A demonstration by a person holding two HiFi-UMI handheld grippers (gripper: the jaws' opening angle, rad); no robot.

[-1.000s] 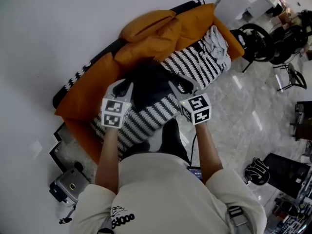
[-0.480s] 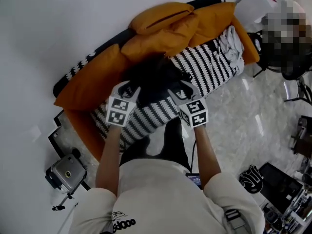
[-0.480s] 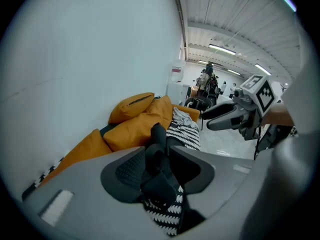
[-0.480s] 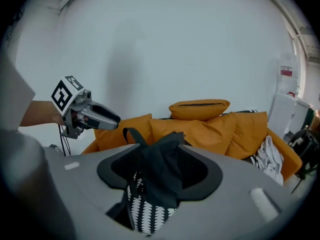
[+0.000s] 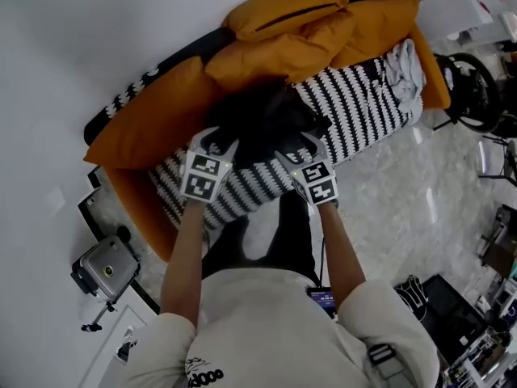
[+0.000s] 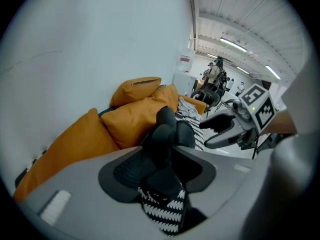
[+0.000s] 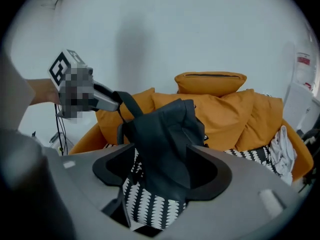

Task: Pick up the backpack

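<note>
A black backpack (image 5: 262, 120) stands slumped on the sofa's black-and-white patterned seat (image 5: 355, 111), against orange cushions (image 5: 283, 43). My left gripper (image 5: 212, 145) is at its left side and my right gripper (image 5: 297, 146) at its right side, both pointing down at it. Both sets of jaws have just been opening. In the left gripper view a black part of the backpack (image 6: 167, 129) sits between the spread jaws of the left gripper (image 6: 160, 169). In the right gripper view the backpack's body (image 7: 165, 134) fills the gap of the right gripper (image 7: 162, 171), with no pad seen pressing. A strap (image 7: 122, 106) runs by the left gripper's tip.
A grey crumpled cloth (image 5: 404, 63) lies at the sofa's right end. A camera on a stand (image 5: 101, 267) is on the floor by the sofa's left end. Chairs and gear (image 5: 468, 79) stand to the right, over a pale marble floor (image 5: 404, 184). A white wall (image 5: 81, 39) backs the sofa.
Both grippers have come down from above the backpack to its two sides. Their jaws stand wider apart than before.
</note>
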